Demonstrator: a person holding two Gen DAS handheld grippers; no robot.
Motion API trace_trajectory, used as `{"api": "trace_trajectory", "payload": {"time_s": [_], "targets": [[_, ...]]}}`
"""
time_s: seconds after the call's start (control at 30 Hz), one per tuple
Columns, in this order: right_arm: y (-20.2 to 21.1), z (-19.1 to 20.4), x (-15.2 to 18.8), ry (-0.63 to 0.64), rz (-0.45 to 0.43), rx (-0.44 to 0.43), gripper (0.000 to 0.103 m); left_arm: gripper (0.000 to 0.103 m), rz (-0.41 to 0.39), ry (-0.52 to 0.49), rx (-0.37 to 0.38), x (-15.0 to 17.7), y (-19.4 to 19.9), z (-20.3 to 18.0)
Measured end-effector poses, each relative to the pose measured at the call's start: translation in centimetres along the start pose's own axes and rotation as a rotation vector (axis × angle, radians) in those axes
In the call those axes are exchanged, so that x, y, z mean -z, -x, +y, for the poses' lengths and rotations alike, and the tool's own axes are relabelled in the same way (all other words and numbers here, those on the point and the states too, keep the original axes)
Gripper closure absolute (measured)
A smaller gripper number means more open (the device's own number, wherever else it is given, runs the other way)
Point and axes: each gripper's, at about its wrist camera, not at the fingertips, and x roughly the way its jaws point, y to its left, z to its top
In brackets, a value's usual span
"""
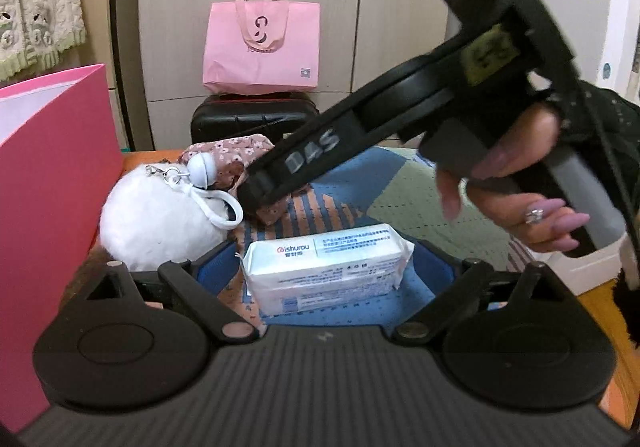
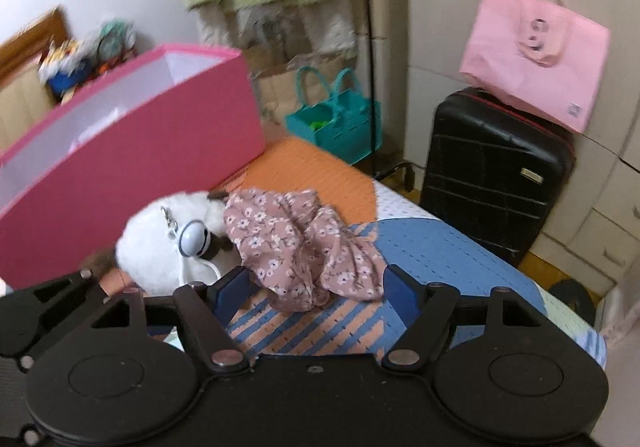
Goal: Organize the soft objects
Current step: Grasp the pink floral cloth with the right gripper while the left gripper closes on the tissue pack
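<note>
I take the pink box (image 1: pixel 52 207) as my mark; it stands open-topped at the far left edge of the patterned cover (image 1: pixel 420 183).

Just right of the box lies the white pompom (image 1: pixel 160 219), close against its wall, with a small white bell (image 1: pixel 202 167) and a loop clip on top. Right of the pompom, and touching it, the floral cloth (image 2: pixel 296 243) lies crumpled on the cover. Nearer to me than both, further right of the box, the tissue pack (image 1: pixel 324 267) rests flat.

My left tongs (image 1: pixel 324 275) are spread wide, one blue pad on each side of the tissue pack. The pads stand clear of the pack's ends, so I have hold of nothing there.

My right tongs (image 2: pixel 304 283) are also wide apart, coming down over the near edge of the floral cloth. The cloth lies between the fingers (image 2: pixel 394 281), its folds right beside the right pad, but I have not closed on it. From the left camera, the right tongs' tip (image 1: pixel 260 191) reaches in over the cloth, with my hand (image 1: pixel 520 191) round the handle.

Well beyond the box, to the right, a black suitcase (image 2: pixel 496 175) stands on the floor with a pink bag (image 2: pixel 532 59) on top.
</note>
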Motion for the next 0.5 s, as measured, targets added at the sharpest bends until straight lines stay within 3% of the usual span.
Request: {"api": "trace_trajectory", "payload": {"time_s": [0.2,0.27,0.33,0.43,0.5], "targets": [[-1.0,-0.1,-0.2,0.047,-0.002,-0.013,0.025,0.01,-0.004,0.018,-0.006,0.1,-0.4,0.0],[-1.2,-0.4,-0.1,0.035,-0.02,-0.028,0.03,0.014,-0.009,0.023,-0.016,0.1,-0.4,0.0],[-1.3,-0.5,0.1,0.027,-0.019,-0.039,0.06,0.019,0.004,0.012,-0.032,0.1,-0.6,0.0],[-1.4,-0.1,0.6,0.03,-0.018,-0.038,0.079,0.026,0.012,0.002,-0.062,0.0,-0.4,0.0],[-0.9,0.2,1.1,0.018,-0.044,-0.037,0.083,0.027,0.011,0.009,-0.058,0.1,-0.3,0.2]]}}
